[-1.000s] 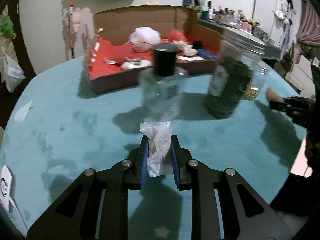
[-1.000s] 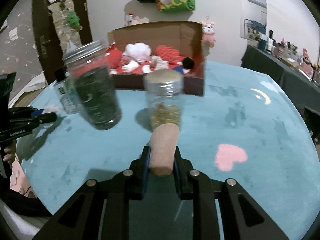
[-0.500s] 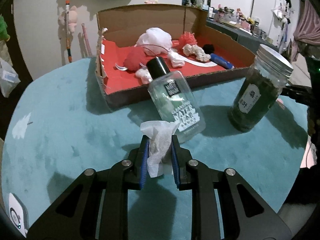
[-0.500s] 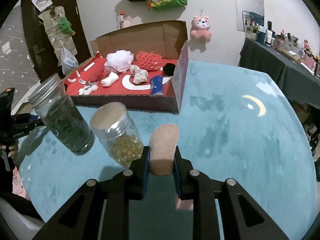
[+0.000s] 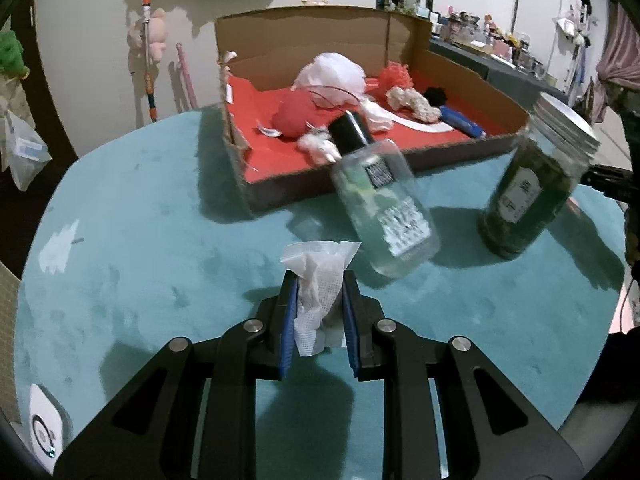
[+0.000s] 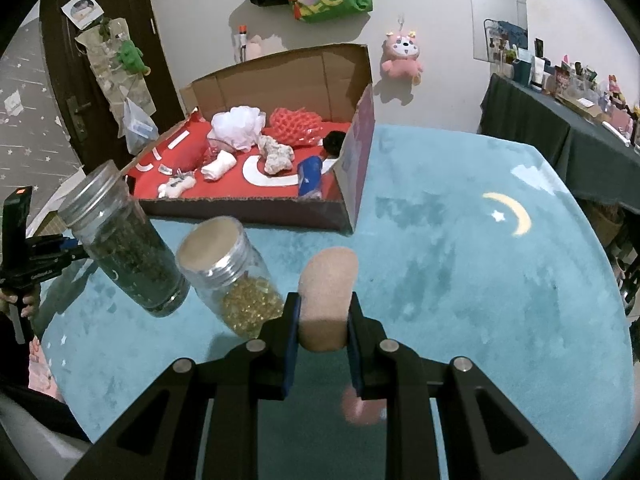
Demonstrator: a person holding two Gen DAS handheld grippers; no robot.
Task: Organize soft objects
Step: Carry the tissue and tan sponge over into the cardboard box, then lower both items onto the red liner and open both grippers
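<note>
My left gripper (image 5: 319,312) is shut on a crumpled white gauze cloth (image 5: 318,280), held above the teal table. My right gripper (image 6: 323,320) is shut on a tan sponge (image 6: 328,292), also above the table. A cardboard box (image 5: 304,28) with a red floor stands at the far side; it also shows in the right wrist view (image 6: 352,168). In it lie a white puff (image 6: 237,126), a red mesh ball (image 6: 295,126), a red ball (image 5: 294,114), a cream lump (image 6: 276,154) and a blue tube (image 6: 310,174).
A clear bottle with a black cap (image 5: 380,196) stands before the box. A jar of dark green leaves (image 5: 528,196) stands to its right, also seen in the right wrist view (image 6: 128,240). A jar of yellow beads (image 6: 236,276) is close to my right gripper.
Both grippers have risen and moved toward the box, so it looks nearer and more from above. Each keeps its hold on its object.
</note>
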